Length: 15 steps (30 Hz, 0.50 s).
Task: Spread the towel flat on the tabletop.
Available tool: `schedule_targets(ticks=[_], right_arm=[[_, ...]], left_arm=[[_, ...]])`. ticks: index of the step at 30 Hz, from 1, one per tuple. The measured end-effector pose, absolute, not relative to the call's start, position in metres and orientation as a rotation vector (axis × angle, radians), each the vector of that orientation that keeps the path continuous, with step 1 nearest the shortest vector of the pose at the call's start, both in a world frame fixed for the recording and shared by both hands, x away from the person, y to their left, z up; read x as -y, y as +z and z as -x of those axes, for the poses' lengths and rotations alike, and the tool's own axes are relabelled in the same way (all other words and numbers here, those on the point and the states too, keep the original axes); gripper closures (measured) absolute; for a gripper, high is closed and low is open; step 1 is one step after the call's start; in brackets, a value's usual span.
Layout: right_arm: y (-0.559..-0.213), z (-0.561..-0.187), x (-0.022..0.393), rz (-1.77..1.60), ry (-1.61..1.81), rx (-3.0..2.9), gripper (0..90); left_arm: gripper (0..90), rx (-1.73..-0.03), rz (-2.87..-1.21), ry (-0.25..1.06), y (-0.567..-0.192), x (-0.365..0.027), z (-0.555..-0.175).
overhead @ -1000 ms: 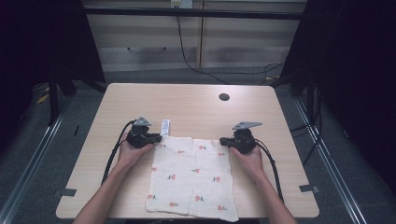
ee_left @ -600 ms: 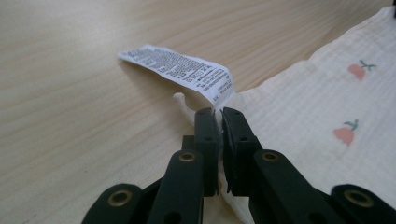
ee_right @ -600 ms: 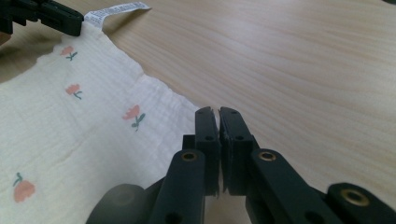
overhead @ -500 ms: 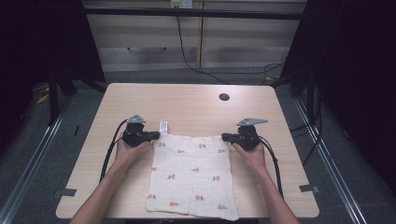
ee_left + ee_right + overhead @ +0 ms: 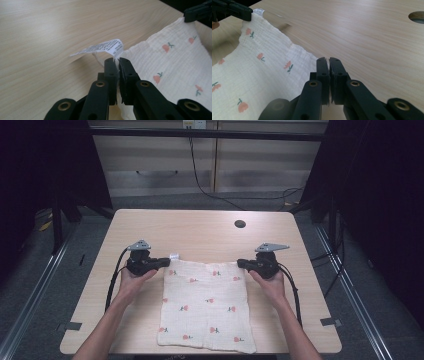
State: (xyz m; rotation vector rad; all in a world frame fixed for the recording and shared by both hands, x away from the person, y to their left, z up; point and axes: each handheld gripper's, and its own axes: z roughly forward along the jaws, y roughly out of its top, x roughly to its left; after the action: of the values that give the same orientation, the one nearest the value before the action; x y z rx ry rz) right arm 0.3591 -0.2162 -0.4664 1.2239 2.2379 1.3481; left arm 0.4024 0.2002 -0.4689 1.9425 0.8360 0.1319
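Cream muslin cloth with small red flower print (image 5: 207, 305) lies flat on the pale wooden table (image 5: 200, 232), near edge. Left gripper (image 5: 161, 263) is clamped on its far-left corner beside the white care label (image 5: 103, 47); right gripper (image 5: 243, 264) pinches the far-right corner. Judgement: lift both corners evenly, keeping the far edge taut.

A pale wooden table (image 5: 200, 232) with rounded corners has a round hole (image 5: 240, 224). On it lies a cream muslin cloth (image 5: 205, 307) with small, perhaps floral, red motifs.
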Motion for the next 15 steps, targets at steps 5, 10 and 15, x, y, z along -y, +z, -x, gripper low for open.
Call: schedule_targets(ticks=[5, 10, 15], right_arm=[[-0.460, -0.359, 0.217, -1.209, 1.377, -2.221, 87.0], [-0.453, -0.357, 0.219, -1.199, 1.398, -2.200, 87.1], [-0.446, -0.359, 0.221, -1.194, 1.419, -2.193, 87.3]], left_arm=[[85.5, -0.825, -1.913, 0.143, -0.459, -0.202, -0.400], [85.7, -0.812, -1.907, 0.156, -0.451, -0.203, -0.399], [85.7, -0.798, -1.895, 0.164, -0.445, -0.202, -0.396]])
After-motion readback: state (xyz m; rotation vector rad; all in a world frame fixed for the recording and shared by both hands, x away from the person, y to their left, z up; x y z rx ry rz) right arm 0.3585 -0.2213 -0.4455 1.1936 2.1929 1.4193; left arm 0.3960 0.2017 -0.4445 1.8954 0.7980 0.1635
